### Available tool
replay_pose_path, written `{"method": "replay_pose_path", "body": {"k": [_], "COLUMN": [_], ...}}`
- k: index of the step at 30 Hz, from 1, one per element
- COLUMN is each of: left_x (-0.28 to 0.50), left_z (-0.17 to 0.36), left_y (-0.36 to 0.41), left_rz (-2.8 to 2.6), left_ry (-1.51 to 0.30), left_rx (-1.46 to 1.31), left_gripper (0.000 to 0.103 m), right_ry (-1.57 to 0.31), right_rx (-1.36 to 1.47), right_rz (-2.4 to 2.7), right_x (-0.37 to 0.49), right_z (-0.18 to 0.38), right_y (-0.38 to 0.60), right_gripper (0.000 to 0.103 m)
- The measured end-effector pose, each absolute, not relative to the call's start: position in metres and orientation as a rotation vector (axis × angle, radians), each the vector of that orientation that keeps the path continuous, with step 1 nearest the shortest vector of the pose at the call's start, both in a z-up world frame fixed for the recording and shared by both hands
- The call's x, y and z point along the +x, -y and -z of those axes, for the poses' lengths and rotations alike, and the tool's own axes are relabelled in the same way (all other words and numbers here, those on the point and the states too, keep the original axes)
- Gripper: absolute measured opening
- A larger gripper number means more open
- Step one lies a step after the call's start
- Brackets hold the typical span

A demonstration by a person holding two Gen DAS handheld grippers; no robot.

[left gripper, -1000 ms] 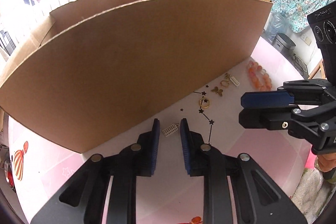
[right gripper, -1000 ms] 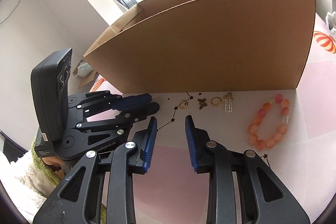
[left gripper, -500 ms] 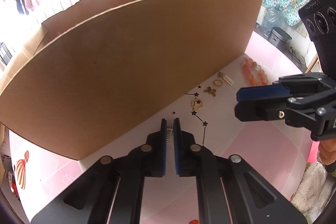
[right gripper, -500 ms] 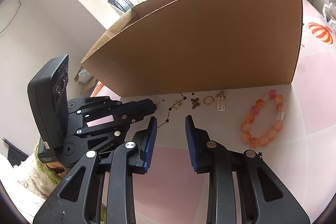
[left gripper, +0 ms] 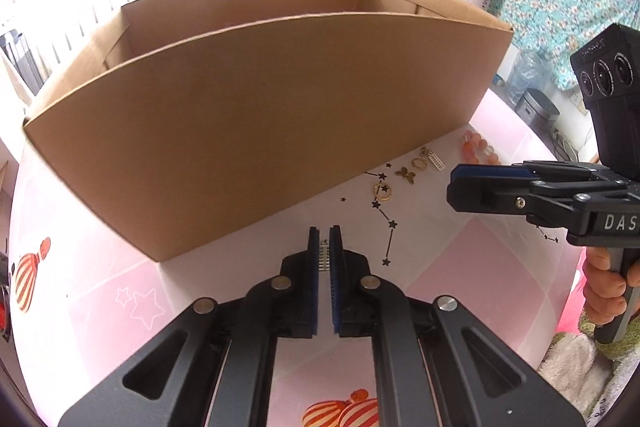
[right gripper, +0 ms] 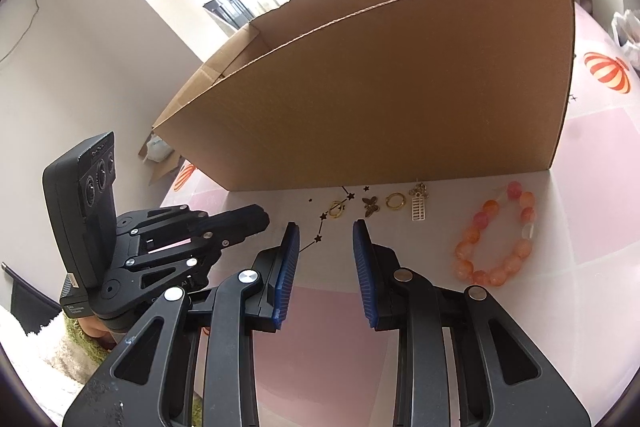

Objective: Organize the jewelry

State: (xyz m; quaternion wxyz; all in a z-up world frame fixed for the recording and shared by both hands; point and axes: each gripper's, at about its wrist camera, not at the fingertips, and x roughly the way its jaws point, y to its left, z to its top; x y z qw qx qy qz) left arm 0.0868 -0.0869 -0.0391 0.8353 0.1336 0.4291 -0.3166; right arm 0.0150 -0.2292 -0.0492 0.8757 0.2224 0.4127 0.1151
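My left gripper (left gripper: 324, 241) is shut on a small white ladder-shaped charm (left gripper: 324, 259) and holds it above the pink table, in front of the cardboard box (left gripper: 256, 131). It also shows in the right wrist view (right gripper: 256, 219). My right gripper (right gripper: 326, 235) is open and empty; it also shows in the left wrist view (left gripper: 460, 183). Beyond it lie a gold ring with a star (right gripper: 337, 207), a butterfly charm (right gripper: 370, 205), a gold ring (right gripper: 395, 201), a second white ladder charm (right gripper: 418, 205) and an orange bead bracelet (right gripper: 498, 239).
The tall open cardboard box (right gripper: 400, 99) stands just behind the row of jewelry. The table cover (left gripper: 472, 275) is pink and white with printed stars and striped balloons. A grey bin (left gripper: 536, 111) and a bed lie past the table's right edge.
My left gripper closed on the white ladder charm and lifted it off the table, pulling back slightly. The box top now shows more. My right gripper stayed open, shifting little.
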Motion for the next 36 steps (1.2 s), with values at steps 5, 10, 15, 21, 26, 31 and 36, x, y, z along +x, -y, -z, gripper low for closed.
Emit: {"method": "replay_pose_path", "body": {"k": [5, 10, 15, 21, 26, 31, 36], "left_x": [0.087, 0.09, 0.093, 0.094, 0.095, 0.095, 0.096], "left_z": [0.042, 0.042, 0.042, 0.042, 0.044, 0.043, 0.043], "left_y": [0.074, 0.061, 0.056, 0.051, 0.051, 0.048, 0.046], "left_rz": [0.638, 0.629, 0.631, 0.638, 0.643, 0.642, 0.637], "left_ry": [-0.93, -0.936, -0.932, -0.929, -0.927, -0.925, -0.924], "left_rx": [0.238, 0.216, 0.206, 0.194, 0.191, 0.187, 0.188], "left_gripper": [0.004, 0.004, 0.004, 0.004, 0.004, 0.005, 0.005], "right_ry": [-0.869, -0.896, -0.903, -0.906, -0.903, -0.906, -0.903], "right_rx": [0.406, 0.309, 0.172, 0.056, -0.003, 0.03, 0.035], "right_rz": [-0.233, -0.206, -0.156, -0.124, -0.1, -0.096, -0.087], "right_x": [0.027, 0.044, 0.054, 0.058, 0.058, 0.059, 0.06], "right_z": [0.049, 0.053, 0.055, 0.058, 0.058, 0.057, 0.058], "right_y": [0.219, 0.205, 0.192, 0.178, 0.173, 0.183, 0.184], "right_gripper": [0.028, 0.028, 0.027, 0.02, 0.017, 0.012, 0.008]}}
